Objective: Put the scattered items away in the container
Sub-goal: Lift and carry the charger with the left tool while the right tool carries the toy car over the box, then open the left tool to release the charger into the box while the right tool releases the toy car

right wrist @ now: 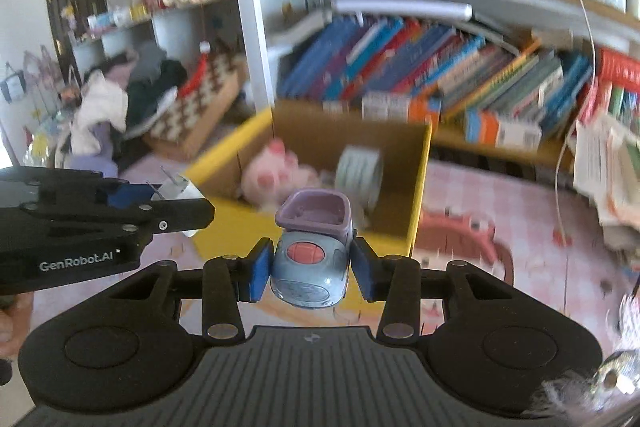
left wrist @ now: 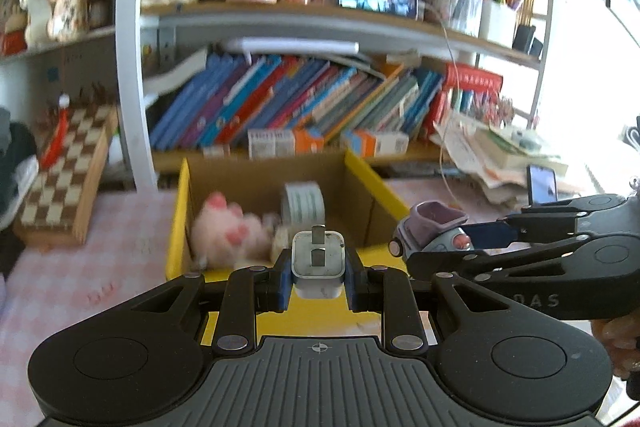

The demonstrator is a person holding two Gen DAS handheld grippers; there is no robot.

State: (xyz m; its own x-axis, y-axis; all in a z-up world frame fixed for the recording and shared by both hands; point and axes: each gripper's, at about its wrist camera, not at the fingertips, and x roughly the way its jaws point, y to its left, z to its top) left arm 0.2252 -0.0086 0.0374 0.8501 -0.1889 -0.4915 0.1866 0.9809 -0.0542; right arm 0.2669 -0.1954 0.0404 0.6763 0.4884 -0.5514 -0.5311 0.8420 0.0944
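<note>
Left gripper (left wrist: 318, 277): blue pads clenched on a white plug adapter (left wrist: 318, 265), metal prongs pointing forward and up; held above the near yellow rim of the container.

Right gripper (right wrist: 310, 269): blue pads pressed against both sides of a toy car (right wrist: 310, 259), pale blue body, red button on the bonnet, purple seat; held clear of the table, just short of the container's near edge.

Container (left wrist: 178, 227): open cardboard box, yellow outside, brown inside, standing on a pink checked tablecloth (left wrist: 80, 287). Contents: one pink plush toy (left wrist: 228, 231) at the left, one roll of tape (left wrist: 304, 205) upright toward the back.

Surroundings: chessboard box (left wrist: 68, 183) left of the container; leaning books (left wrist: 280, 99) on the shelf behind; pink ring-shaped item (right wrist: 460, 239) on the cloth at the right, blurred.
</note>
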